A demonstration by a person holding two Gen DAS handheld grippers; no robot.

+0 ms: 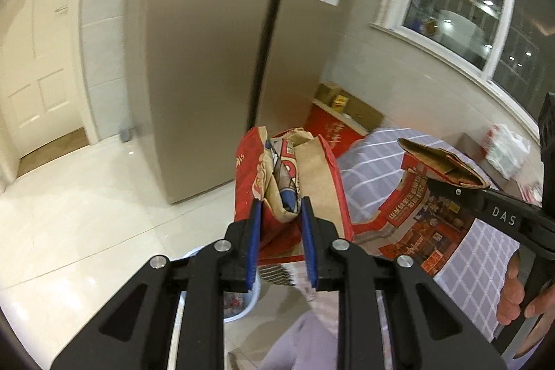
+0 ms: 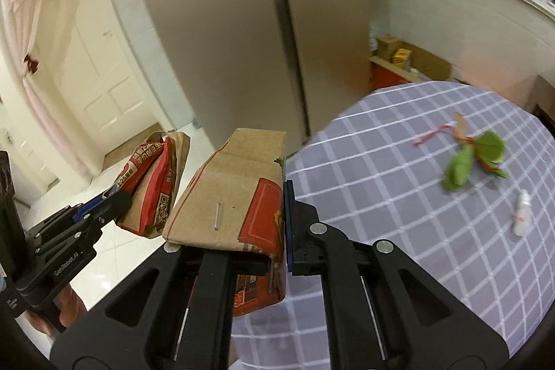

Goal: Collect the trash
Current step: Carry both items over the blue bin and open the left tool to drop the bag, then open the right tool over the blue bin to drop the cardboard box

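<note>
My left gripper (image 1: 280, 207) is shut on a crumpled red and brown paper bag (image 1: 288, 175), held in the air beside the table; it also shows in the right wrist view (image 2: 152, 182). My right gripper (image 2: 229, 196) is shut on a second, folded red and brown paper bag (image 2: 236, 193), held over the table's left edge; it also shows in the left wrist view (image 1: 440, 169). A green leaf scrap with red string (image 2: 475, 158) and a small white tube (image 2: 522, 214) lie on the checked tablecloth (image 2: 399, 196).
A white bin (image 1: 239, 300) stands on the tiled floor below my left gripper. A tall beige fridge (image 1: 208, 58) stands just ahead. Cardboard and red boxes (image 2: 399, 65) sit by the wall under the window. A white door (image 2: 104, 85) is at the far left.
</note>
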